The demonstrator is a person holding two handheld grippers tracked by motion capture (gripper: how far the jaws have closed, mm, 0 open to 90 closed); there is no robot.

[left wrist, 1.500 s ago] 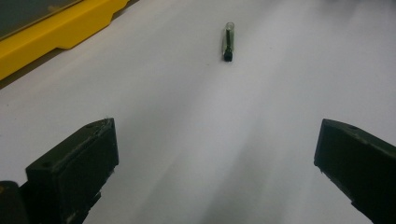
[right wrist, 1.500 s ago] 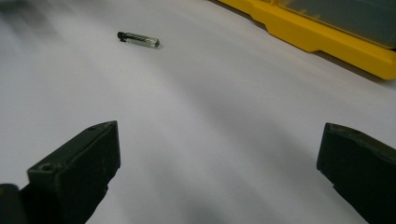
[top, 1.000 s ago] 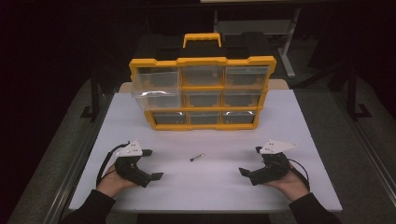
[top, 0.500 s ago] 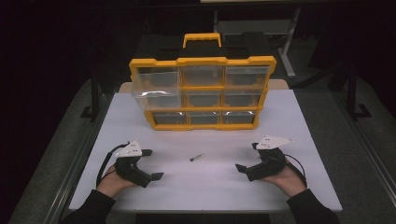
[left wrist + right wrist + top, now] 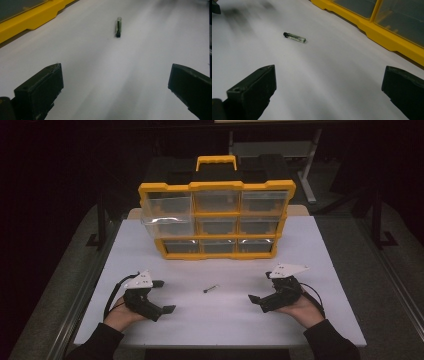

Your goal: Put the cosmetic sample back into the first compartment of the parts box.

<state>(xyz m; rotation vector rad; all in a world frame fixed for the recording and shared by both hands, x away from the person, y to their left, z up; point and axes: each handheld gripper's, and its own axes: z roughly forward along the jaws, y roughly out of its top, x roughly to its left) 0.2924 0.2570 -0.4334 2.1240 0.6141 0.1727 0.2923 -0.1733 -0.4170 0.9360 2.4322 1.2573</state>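
A small clear vial with a black cap lies on the white table, midway between my two grippers. My left gripper rests at the front left, open and empty, jaws pointing right toward the vial. My right gripper sits at the front right, also open and empty, facing left. In the left gripper view the vial lies well ahead of the wide-apart jaws of the left gripper. In the right gripper view the vial lies ahead and left of the right gripper.
A yellow organizer box with clear drawers and a carry handle stands upright at the back middle of the table; its upper-left drawer sticks out a little. The organizer's yellow base borders both gripper views. Bare table surrounds the vial.
My right gripper has shifted a little left and forward, toward the vial. The left gripper and the vial have stayed put.
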